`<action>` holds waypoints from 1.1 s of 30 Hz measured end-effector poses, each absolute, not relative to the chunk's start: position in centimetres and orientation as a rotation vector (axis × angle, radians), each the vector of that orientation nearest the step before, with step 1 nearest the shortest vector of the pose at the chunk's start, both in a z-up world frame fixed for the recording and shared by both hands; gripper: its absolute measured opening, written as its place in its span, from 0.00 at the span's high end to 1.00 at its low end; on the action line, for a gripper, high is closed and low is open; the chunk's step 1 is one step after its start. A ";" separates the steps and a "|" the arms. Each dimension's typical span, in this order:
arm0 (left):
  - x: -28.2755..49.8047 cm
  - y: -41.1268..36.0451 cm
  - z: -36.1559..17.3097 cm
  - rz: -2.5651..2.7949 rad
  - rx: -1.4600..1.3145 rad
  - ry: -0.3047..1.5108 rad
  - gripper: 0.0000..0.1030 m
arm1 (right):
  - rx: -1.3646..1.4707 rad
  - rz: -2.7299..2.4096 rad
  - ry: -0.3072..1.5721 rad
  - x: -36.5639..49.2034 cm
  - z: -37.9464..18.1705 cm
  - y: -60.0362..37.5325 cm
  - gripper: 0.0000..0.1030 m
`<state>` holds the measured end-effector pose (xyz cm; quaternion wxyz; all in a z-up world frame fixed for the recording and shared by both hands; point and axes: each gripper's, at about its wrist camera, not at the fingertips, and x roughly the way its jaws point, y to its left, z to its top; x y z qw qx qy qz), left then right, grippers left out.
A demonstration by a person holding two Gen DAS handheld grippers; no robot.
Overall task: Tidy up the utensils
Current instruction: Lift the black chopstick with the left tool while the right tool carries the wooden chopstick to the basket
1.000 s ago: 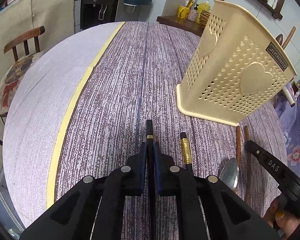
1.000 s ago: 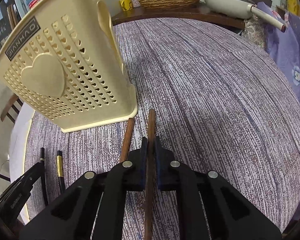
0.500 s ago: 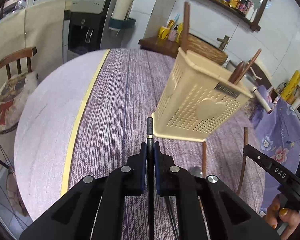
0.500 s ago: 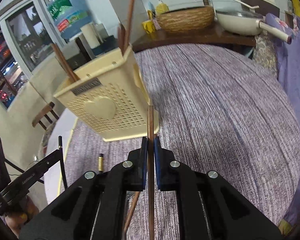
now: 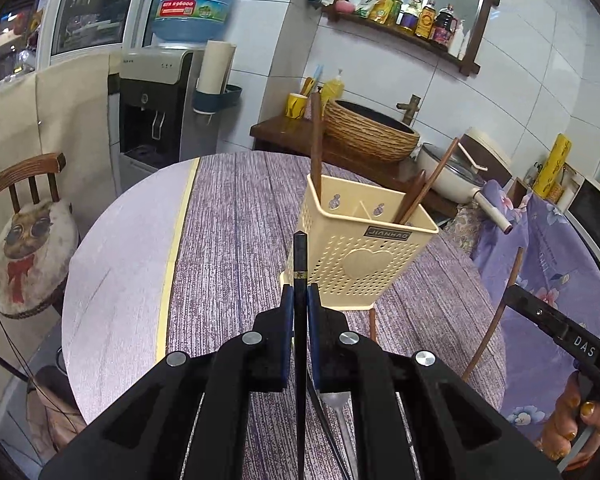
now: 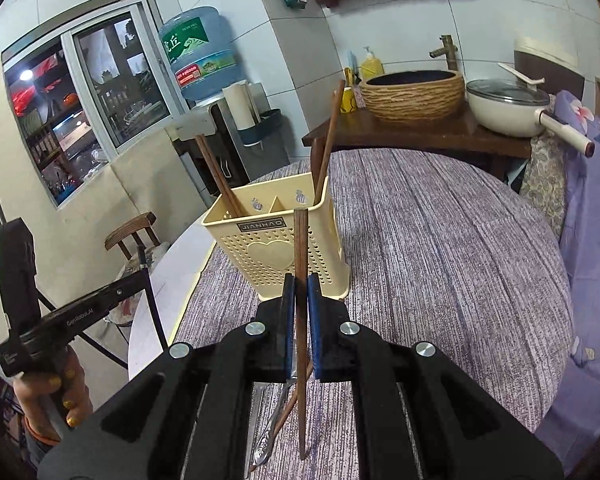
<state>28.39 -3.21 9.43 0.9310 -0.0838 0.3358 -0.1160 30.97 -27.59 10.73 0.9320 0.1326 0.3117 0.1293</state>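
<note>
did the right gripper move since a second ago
Yes. The right gripper, shut on a brown chopstick, has risen: the cream holder towered over it before, and now its open top shows.

Home kitchen: water dispenser (image 5: 156, 92), condiment shelf (image 5: 404, 28), pan (image 6: 508, 108)

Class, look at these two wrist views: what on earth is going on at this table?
A person is sorting utensils with a handheld gripper in each hand. The left gripper is shut on a black chopstick; the right gripper is shut on a brown wooden chopstick. Both are held in the air, in front of the cream perforated plastic utensil holder, which already has wooden utensils standing in it. A metal spoon and another wooden chopstick lie on the purple striped tablecloth.
</note>
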 end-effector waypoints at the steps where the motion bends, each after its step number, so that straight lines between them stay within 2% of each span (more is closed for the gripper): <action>1: 28.3 -3.1 9.6 -0.237 -0.169 0.681 0.92 | 0.271 0.266 0.635 30.8 10.8 -27.7 0.93; 10: 27.7 -2.9 11.5 -0.270 -0.183 0.654 0.92 | 0.248 0.291 0.610 30.2 12.8 -27.0 0.93; 17: 28.5 -3.0 15.1 -0.309 -0.191 0.611 0.92 | 0.234 0.307 0.567 31.0 16.2 -26.8 0.93; 27: 32.2 -3.4 23.7 -0.338 -0.245 0.532 0.92 | 0.212 0.232 0.401 34.8 26.2 -27.1 0.93; 33: 35.1 -3.9 27.4 -0.252 -0.241 0.460 0.93 | 0.218 0.174 0.335 38.0 29.6 -26.8 0.93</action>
